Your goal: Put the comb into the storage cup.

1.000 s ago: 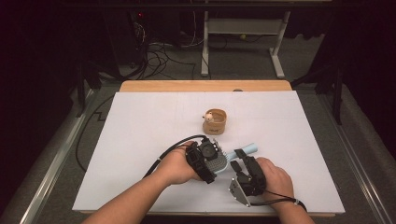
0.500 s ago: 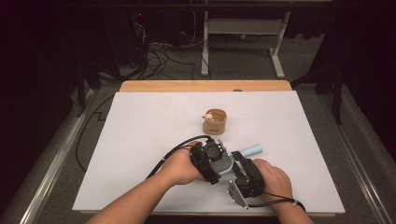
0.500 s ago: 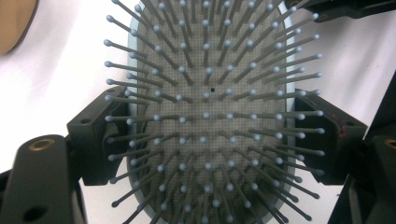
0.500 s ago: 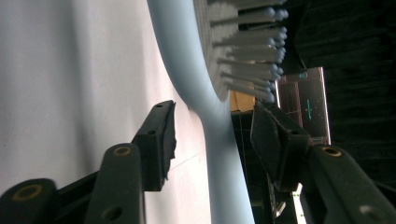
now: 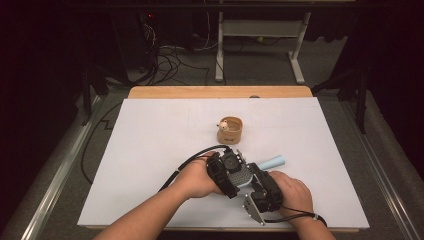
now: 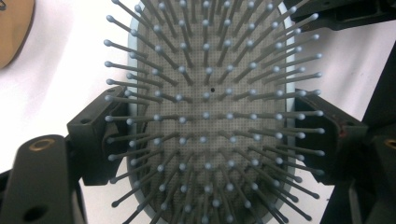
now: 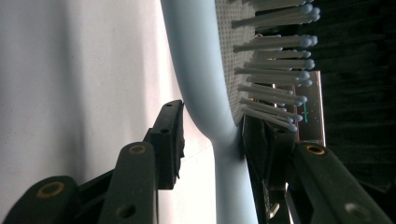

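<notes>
While the left gripper (image 5: 235, 172) clamps the pale blue paddle hairbrush (image 6: 205, 112) by its head, low centre of frame over the desk (image 5: 150, 150), the right gripper (image 7: 210, 140), fingers just closing, straddles its neck ungripped; centre it first.

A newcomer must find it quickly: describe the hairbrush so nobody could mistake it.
Start at the white table and look to its near edge, where two hands meet. Between them lies the hairbrush, pale blue, its handle poking out toward the right. Unlike the small wooden cup farther back, it bristles with ball-tipped pins.
</notes>
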A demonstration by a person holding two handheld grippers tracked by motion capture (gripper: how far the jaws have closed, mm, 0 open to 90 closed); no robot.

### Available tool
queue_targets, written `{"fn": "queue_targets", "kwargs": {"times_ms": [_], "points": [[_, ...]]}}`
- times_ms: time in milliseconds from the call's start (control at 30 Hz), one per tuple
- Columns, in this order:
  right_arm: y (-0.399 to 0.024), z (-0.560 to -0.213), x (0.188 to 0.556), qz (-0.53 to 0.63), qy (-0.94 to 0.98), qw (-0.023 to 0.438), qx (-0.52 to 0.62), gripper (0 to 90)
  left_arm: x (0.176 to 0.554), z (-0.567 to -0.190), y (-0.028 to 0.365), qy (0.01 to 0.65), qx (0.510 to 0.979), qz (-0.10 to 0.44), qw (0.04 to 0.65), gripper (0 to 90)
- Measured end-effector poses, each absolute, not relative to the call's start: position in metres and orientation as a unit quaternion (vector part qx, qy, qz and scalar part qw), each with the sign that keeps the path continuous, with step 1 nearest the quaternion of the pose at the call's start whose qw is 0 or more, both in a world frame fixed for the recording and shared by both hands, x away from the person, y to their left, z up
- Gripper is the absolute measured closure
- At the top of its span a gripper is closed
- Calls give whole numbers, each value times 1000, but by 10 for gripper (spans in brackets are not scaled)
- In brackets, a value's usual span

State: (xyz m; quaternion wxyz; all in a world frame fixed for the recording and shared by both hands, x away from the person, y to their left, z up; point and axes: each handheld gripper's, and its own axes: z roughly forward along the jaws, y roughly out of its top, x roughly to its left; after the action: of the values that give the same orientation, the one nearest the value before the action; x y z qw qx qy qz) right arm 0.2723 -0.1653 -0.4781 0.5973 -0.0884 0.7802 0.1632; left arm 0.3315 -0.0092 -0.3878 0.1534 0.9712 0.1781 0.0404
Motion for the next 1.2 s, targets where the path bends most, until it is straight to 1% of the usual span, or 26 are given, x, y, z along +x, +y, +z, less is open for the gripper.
{"fn": "queue_targets", "kwargs": {"times_ms": [300,533,1200], "points": [[-165,-478,272,159,776,604,-91,644,332,-388,-10,176,972,40,152,206],[-165,-478,271,156,774,607,-89,706,332,-388,-10,179,971,40,151,205],[-164,-479,268,140,760,627,-101,744,334,-387,-8,183,970,25,156,204]]}}
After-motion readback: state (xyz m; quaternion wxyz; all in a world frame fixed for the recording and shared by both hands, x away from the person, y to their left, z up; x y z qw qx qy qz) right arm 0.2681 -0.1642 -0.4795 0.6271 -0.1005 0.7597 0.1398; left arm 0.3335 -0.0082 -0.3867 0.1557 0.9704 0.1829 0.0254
